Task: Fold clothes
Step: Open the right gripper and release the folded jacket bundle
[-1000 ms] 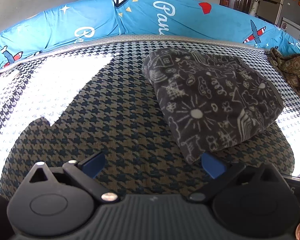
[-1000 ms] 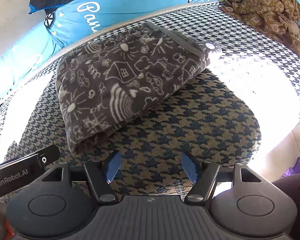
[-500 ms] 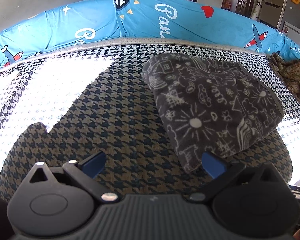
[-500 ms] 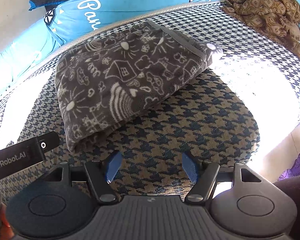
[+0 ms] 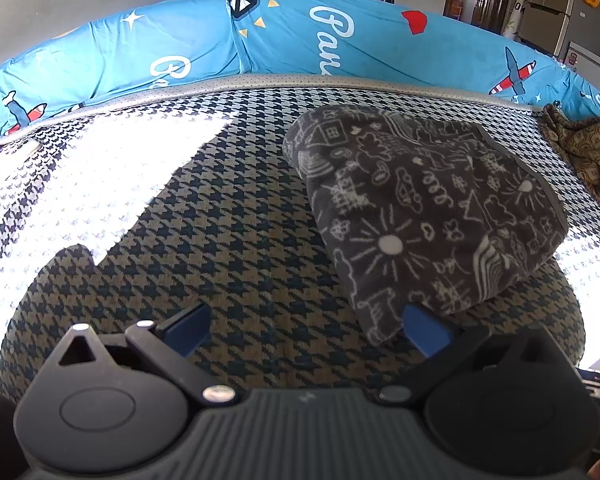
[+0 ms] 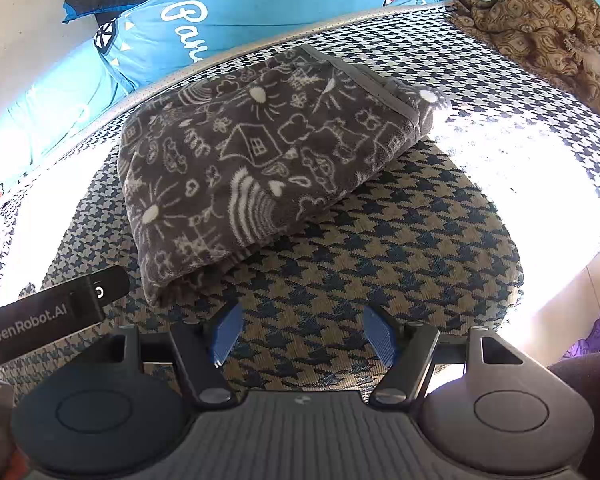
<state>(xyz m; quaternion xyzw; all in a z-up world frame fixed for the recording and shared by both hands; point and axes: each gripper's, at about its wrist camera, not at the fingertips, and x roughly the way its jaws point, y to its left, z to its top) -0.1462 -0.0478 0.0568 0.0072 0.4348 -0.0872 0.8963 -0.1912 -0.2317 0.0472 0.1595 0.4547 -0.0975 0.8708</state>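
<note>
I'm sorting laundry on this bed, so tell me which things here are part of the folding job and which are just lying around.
Part of the job:
- grey doodle-print cloth, already folded
- left gripper and right gripper, both open and empty

Just lying about:
- crumpled brown patterned cloth
- blue printed cushion
- houndstooth bed cover

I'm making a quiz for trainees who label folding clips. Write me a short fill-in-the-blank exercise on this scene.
1. The grey doodle-print blanket lies ____ on the houndstooth cover.
2. The left tongs and right tongs both stand ____, with nothing between their pads.
3. The crumpled ____ cloth lies at the cover's far side.
4. The bolster behind the blanket is ____.

Missing words: folded; open; brown; blue
</note>
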